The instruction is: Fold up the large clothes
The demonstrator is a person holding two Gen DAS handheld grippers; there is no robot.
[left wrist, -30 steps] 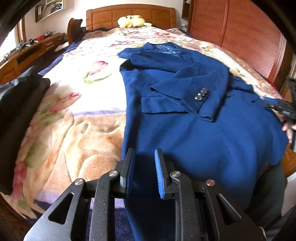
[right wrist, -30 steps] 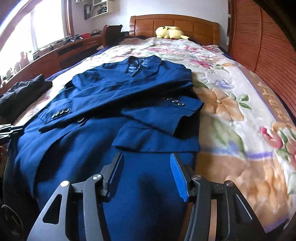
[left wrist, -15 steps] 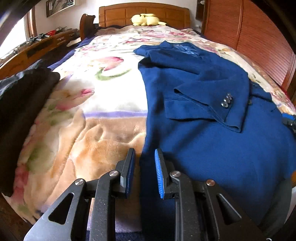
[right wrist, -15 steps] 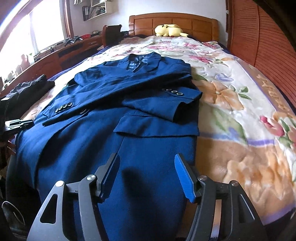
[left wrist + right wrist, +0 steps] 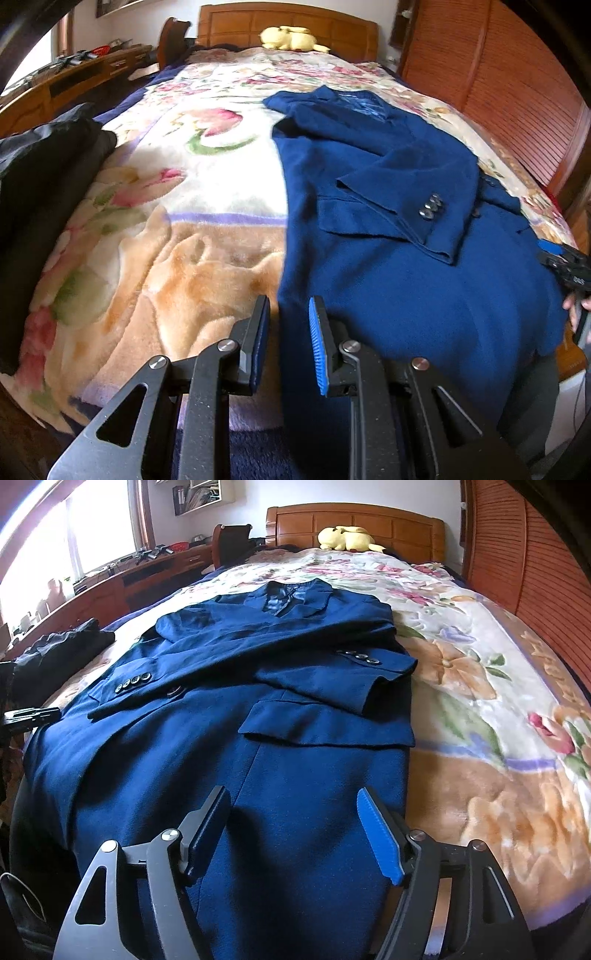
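A large navy blue coat [image 5: 388, 258] lies flat on the bed, collar toward the headboard, both sleeves folded across its front; it also shows in the right wrist view [image 5: 258, 709]. My left gripper [image 5: 288, 325] is open with a narrow gap, over the coat's left hem edge where it meets the blanket. My right gripper [image 5: 295, 819] is wide open and empty, above the lower right part of the coat. The right gripper also shows at the far right of the left wrist view [image 5: 565, 262].
The floral blanket [image 5: 166, 221] covers the bed. A black garment [image 5: 44, 177] lies at the bed's left edge. A yellow plush toy [image 5: 347, 539] sits by the wooden headboard [image 5: 354, 520]. A wooden slatted wall [image 5: 535, 572] runs along the right side, a desk [image 5: 110, 583] along the left.
My left gripper has moved left, from over the coat's hem to its left edge. My right gripper has opened a little wider and edged forward over the coat.
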